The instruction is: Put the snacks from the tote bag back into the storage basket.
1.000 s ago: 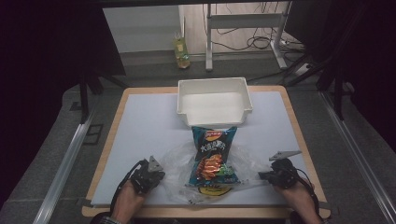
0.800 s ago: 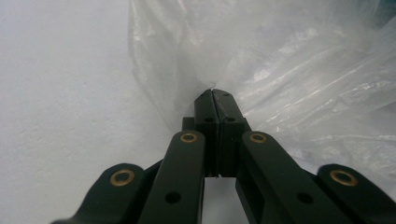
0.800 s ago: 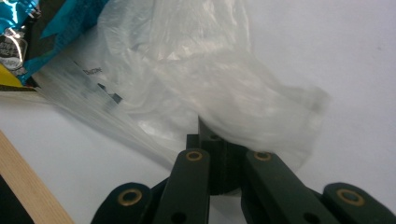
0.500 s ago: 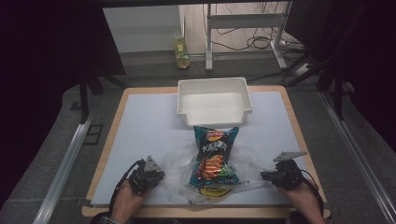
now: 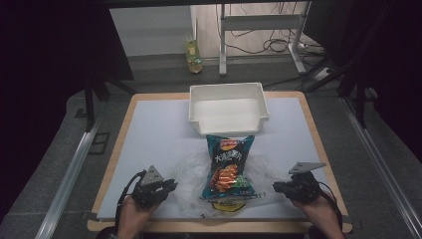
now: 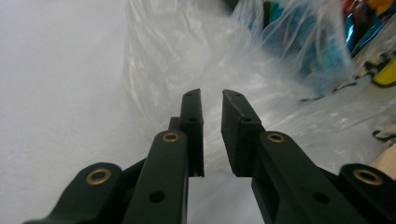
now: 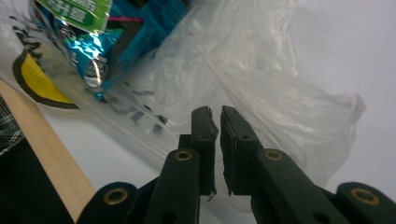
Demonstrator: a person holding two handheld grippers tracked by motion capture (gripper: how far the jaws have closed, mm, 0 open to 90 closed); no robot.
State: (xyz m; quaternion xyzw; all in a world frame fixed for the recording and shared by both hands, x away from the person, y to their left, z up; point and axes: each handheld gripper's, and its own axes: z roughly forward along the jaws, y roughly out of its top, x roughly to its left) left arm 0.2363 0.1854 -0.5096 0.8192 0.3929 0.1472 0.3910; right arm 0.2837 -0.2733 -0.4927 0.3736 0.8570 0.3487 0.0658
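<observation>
A teal chips bag point(image 5: 228, 167) lies lengthwise in a clear plastic bag point(image 5: 191, 174) at the front middle of the white mat. My left gripper point(image 5: 169, 186) sits at the plastic bag's left edge. Its jaws have just been opening, and in the left gripper view point(image 6: 211, 95) a clear gap shows between them, with the plastic point(image 6: 196, 51) just beyond the tips. My right gripper point(image 5: 276, 187) sits at the bag's right edge. Its jaws have just been opening too and stand a narrow slit apart point(image 7: 215, 112). Crumpled plastic point(image 7: 261, 88) lies behind them, and the pads press on nothing.
A white bin point(image 5: 199, 107) stands just beyond the chips bag's top. The table's wooden front edge point(image 5: 224, 225) runs close under both hands. A yellow-green bottle point(image 5: 193, 52) stands on the floor behind the table, beside a metal frame with cables.
Both pairs of jaws have parted from shut to a small gap. The plastic bag's sides have slackened a little. Neither hand has shifted much.
</observation>
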